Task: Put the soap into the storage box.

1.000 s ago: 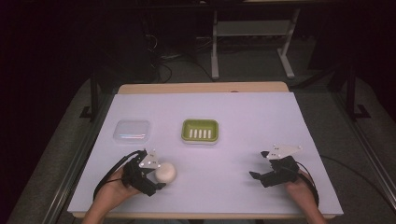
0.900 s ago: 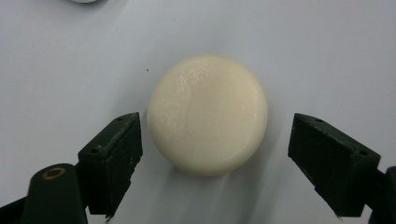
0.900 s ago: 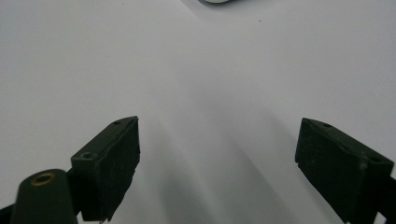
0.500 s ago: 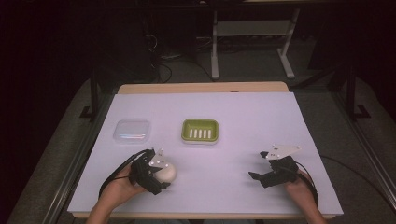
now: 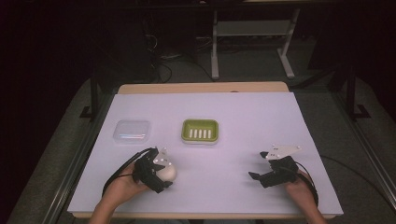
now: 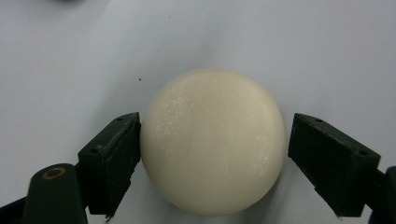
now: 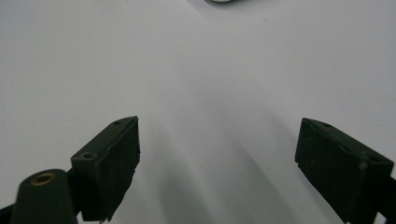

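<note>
A round cream-white soap [image 5: 168, 173] lies on the white table near the front left. My left gripper [image 5: 160, 174] is open and straddles it. In the left gripper view the soap [image 6: 212, 140] sits between the jaws of the left gripper [image 6: 213, 148]: the left jaw touches it, and the right jaw stands a small gap away. A green soap dish [image 5: 187, 127] with a slotted white insert sits at mid-table, beyond the soap. My right gripper [image 5: 258, 165] is open at the front right, and the right gripper [image 7: 217, 161] has bare table between its jaws.
A clear plastic lid or box [image 5: 132, 131] lies left of the green dish. The table's wooden far edge [image 5: 201, 87] borders a dark floor with cables and a metal stand [image 5: 252, 35]. The person's hands come in at the front edge.
My left gripper has slid right toward the soap until its jaws lie on both sides of it. The right gripper has stayed put.
</note>
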Motion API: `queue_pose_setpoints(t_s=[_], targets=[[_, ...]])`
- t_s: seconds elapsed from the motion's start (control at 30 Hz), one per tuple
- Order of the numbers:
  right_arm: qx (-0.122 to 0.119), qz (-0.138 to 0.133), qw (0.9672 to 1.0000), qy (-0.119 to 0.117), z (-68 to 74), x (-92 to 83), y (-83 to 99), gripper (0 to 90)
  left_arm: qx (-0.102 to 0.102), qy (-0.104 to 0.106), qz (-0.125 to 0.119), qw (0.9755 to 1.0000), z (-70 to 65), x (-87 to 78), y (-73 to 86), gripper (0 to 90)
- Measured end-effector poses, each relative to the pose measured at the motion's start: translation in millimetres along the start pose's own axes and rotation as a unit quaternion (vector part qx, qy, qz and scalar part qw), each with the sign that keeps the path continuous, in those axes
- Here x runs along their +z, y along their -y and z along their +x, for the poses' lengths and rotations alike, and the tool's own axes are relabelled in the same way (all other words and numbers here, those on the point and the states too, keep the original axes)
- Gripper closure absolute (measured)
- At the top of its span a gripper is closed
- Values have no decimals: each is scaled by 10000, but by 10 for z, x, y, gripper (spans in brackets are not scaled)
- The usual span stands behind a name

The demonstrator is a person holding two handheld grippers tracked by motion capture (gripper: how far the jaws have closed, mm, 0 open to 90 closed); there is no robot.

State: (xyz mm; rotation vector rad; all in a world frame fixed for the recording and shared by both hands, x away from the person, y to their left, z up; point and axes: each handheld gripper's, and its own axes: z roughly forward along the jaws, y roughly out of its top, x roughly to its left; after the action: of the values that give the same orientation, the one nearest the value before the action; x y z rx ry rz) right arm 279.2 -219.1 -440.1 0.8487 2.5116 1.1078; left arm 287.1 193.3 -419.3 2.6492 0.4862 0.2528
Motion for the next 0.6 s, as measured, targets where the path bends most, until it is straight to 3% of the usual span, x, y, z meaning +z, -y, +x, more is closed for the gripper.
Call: queue_pose_setpoints(t_s=[0.3,0.6], targets=[[12,-21,10000,1,6,0,-1,132,-28,115,162,9998,25,60,-20,201],[4,-30,10000,3,-2,-13,-1,132,-23,163,120,9998,52,69,-21,241]])
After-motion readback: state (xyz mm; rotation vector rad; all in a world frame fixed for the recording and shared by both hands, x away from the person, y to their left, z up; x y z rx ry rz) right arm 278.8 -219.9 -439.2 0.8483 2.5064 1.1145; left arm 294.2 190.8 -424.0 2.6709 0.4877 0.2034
